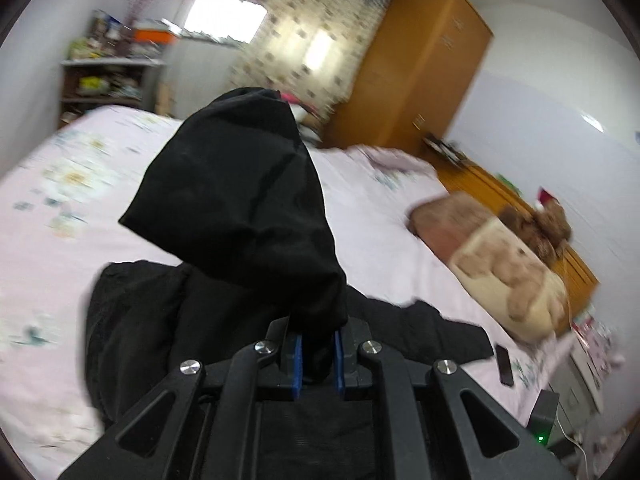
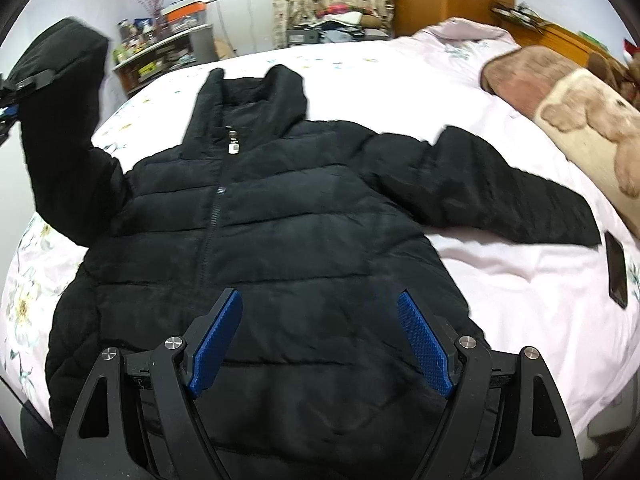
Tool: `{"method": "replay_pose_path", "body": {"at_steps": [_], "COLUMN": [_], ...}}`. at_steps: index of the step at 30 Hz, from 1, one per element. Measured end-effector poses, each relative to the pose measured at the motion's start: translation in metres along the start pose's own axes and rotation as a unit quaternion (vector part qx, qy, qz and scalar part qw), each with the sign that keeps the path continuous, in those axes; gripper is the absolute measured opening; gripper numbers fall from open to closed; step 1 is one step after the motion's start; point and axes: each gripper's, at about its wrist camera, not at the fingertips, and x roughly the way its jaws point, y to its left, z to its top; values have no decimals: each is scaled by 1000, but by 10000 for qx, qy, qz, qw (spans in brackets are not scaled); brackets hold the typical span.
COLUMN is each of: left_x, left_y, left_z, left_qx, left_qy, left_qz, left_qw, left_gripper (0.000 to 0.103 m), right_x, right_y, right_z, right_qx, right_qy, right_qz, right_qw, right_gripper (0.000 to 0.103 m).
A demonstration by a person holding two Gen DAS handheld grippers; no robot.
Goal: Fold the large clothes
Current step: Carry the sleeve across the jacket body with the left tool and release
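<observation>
Left gripper point(image 1: 318, 354) pinching jacket point(image 2: 280, 220) sleeve point(image 1: 240, 200), lifted

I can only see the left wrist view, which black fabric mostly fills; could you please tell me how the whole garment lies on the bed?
Observer: The black quilted puffer jacket lies front up on the pink floral bedsheet, zip closed.
Operator: Thank you. Where is the sleeve I am holding?
Observer: The left tool holds that sleeve's cuff lifted off the bed.
Operator: And the other sleeve?
Observer: The other sleeve lies spread flat, pointing toward the black phone.
Operator: Is the right tool busy?
Observer: No, the right tool hangs open above the hem, holding nothing.
</observation>
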Motion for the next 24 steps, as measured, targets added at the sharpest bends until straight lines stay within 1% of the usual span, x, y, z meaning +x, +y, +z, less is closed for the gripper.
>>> {"method": "replay_pose_path", "body": {"at_steps": [2, 3, 5, 6, 7, 8, 9, 10, 11, 12, 14, 16, 17, 18, 19, 20, 21, 23, 24], "left_x": [24, 40, 67, 80, 92, 102, 110, 114, 115, 115, 108, 85, 77, 65, 55, 48, 44, 41, 42], "left_y": [-13, -18, -19, -19, -17, -15, -12, -8, -5, -6, -8, -2, 0, 9, 22, 35, 53, 92, 110], "left_z": [-15, -22, -34, -41, -48, -54, -59, -65, -69, -71, -69, -62, -58, -53, -48, -44, -40, -37, -38], "left_qx": [38, 59, 65, 49, -34, -134, -239, -314, -407, -494, -532, -463, -356, -235, -121, -58, -22, -77, -172], "left_qy": [255, 427, 726, 896, 1081, 1258, 1397, 1479, 1560, 1582, 1509, 1312, 1187, 1050, 885, 769, 701, 723, 774], "left_qz": [-104, -100, -36, -59, -90, -148, -209, -261, -359, -477, -634, -822, -796, -671, -446, -166, 221, 865, 1076], "left_qw": [9996, 9990, 9973, 9959, 9941, 9919, 9897, 9882, 9863, 9850, 9851, 9869, 9891, 9919, 9950, 9969, 9973, 9936, 9910], "left_gripper": [12, 12, 17, 21, 29, 40, 45, 55, 59, 60, 64, 64, 64, 64, 64, 64, 64, 62, 62], "right_x": [2, 2, 3, 3, 4, 4, 5, 7, 8, 9, 12, 15, 17, 20, 22, 26, 30, 45, 52], "right_y": [-9, -13, -22, -26, -29, -32, -35, -38, -40, -42, -44, -42, -39, -37, -33, -31, -27, -17, -12], "right_z": [-3, -5, -7, -7, -7, -7, -7, -6, -6, -5, -2, 3, 6, 9, 14, 18, 23, 32, 37], "right_qx": [86, 118, 184, 216, 246, 268, 291, 314, 336, 359, 393, 399, 400, 389, 361, 333, 313, 198, 150], "right_qy": [33, 40, 45, 49, 53, 56, 62, 71, 79, 80, 55, 19, 21, -3, -34, -54, -61, 1, 39], "right_qz": [-37, -53, -87, -108, -129, -142, -161, -186, -197, -200, -179, -149, -124, -59, 3, 55, 113, 263, 288], "right_qw": [10000, 9999, 9998, 9997, 9996, 9995, 9994, 9993, 9992, 9991, 9991, 9991, 9991, 9992, 9993, 9994, 9994, 9995, 9995], "right_gripper": [80, 80, 80, 80, 80, 80, 80, 80, 80, 80, 80, 80, 80, 80, 80, 80, 80, 80, 80]}}
